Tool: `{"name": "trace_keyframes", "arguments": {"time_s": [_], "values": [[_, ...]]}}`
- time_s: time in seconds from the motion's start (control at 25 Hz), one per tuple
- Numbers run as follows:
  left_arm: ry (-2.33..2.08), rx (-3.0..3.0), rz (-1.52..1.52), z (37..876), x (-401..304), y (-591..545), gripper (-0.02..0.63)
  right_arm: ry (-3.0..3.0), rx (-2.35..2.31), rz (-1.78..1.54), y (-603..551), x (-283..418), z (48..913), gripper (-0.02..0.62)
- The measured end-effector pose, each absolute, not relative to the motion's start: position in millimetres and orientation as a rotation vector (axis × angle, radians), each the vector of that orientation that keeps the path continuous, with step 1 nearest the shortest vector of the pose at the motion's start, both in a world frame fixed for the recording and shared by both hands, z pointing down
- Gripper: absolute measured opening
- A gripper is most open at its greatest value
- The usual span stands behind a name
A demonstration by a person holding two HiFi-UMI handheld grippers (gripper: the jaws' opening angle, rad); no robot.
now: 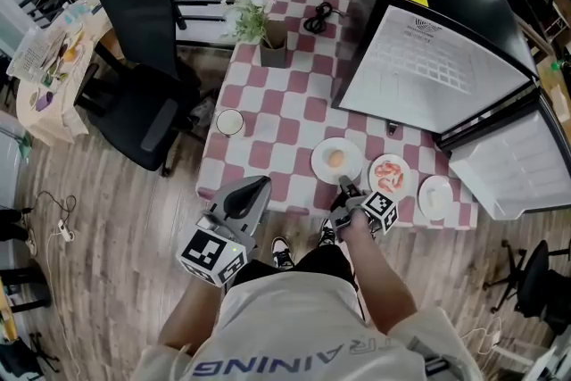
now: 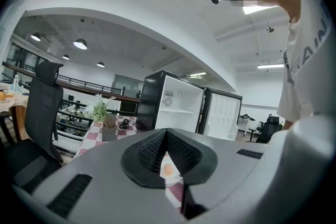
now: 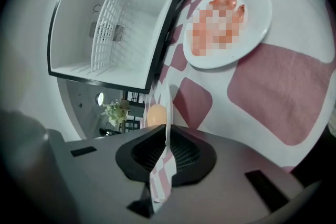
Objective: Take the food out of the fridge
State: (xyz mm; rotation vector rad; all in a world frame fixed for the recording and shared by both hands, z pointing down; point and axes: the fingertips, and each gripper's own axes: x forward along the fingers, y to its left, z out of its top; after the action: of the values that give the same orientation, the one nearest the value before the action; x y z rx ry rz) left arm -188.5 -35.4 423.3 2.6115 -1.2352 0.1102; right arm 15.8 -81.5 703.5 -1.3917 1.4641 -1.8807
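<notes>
1. Pink-and-white checked table [image 1: 268,116], near edge at our legs, wood floor [image 1: 107,219] open on its left
2. The fridge [image 1: 428,58] stands open at its right
3. A white plate [image 1: 319,163] by that edge carries a round orange food [image 1: 336,159]
4. Our right gripper [image 1: 344,185] clamps its rim; our left gripper [image 1: 264,181], jaws together, hovers at the edge

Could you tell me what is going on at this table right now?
A person holds a gripper in each hand at a checkered table, where a small fridge stands open and looks empty. Three plates of food sit on the table in front of it. The right gripper is shut on the rim of the nearest plate, which carries a round egg-like item and appears set down. The left gripper is shut and empty, off the table's near edge.
</notes>
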Motion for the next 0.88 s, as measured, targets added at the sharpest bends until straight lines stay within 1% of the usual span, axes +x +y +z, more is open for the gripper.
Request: {"name": "trace_keyframes", "arguments": {"time_s": [0.2,0.32,0.6,0.76,0.88], "values": [[-1.234,2.61,0.104,423.8,-190.7,-32.3,0.006,1.686,-1.515,-1.851,-81.3,15.6,703.3,0.04],[-1.228,2.61,0.097,424.0,-190.2,-31.4,0.006,1.865,-1.582,-1.824,-79.7,11.6,702.2,0.105],[-1.214,2.618,0.109,424.4,-187.4,-28.6,0.006,2.311,-1.699,-1.751,-70.4,-5.9,706.9,0.184],[-1.206,2.618,0.125,425.2,-185.3,-26.7,0.006,2.52,-1.754,-1.716,-62.3,-9.7,716.2,0.196],[-1.198,2.619,0.132,425.5,-184.7,-25.5,0.006,2.555,-1.786,-1.718,-58.0,-7.4,720.5,0.196]]}}
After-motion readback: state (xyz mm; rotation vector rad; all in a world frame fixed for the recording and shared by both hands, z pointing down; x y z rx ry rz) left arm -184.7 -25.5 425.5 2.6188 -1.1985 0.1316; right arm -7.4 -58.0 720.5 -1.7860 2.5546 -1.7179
